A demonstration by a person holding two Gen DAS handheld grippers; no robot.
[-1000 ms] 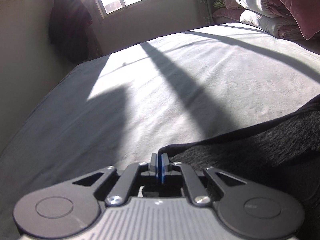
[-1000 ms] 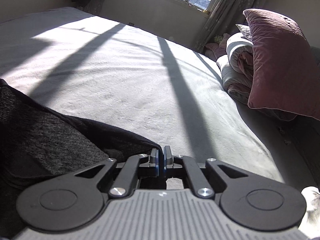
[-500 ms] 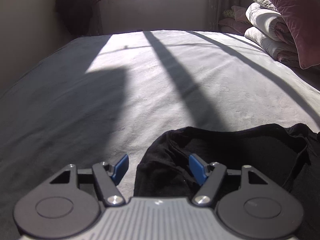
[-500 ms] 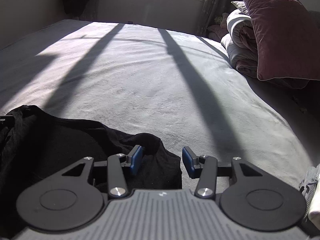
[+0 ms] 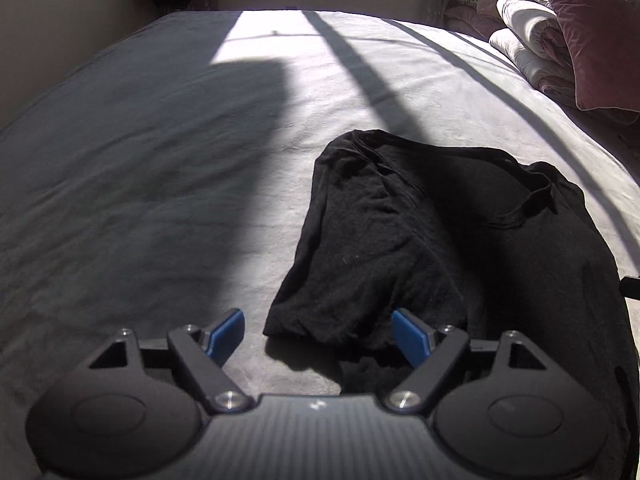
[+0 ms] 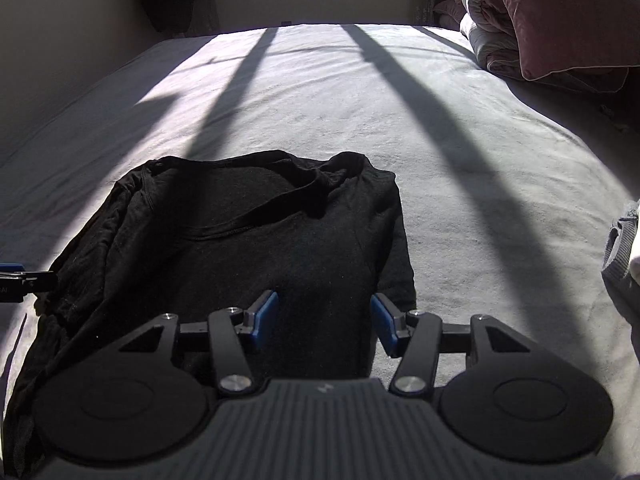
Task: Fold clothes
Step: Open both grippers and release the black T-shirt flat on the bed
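Because the black shirt (image 6: 256, 240) lies spread on the grey bed (image 6: 460, 152) with nothing gripping it, both grippers hang over its near end with their blue pads apart. The left gripper (image 5: 320, 334) is opening, its jaws set wide on either side of the shirt's near sleeve, whose hem lies between them untouched; that spread suits letting the cloth settle flat. The right gripper (image 6: 324, 320) is opening too, less widely, above the shirt's body just inside its right edge, with the fabric below the pads and not pinched. The shirt rests collar away from the grippers, its neckline rumpled and its left sleeve doubled inward over the chest, which looks like a first fold laid down. Beyond the shirt's collar the bed runs bare, striped with sun and shadow; to the shirt's far right a pink pillow (image 6: 568, 20) leans on a rolled quilt (image 5: 528, 44). The next grasp likely calls for the sleeve on the shirt's right side.
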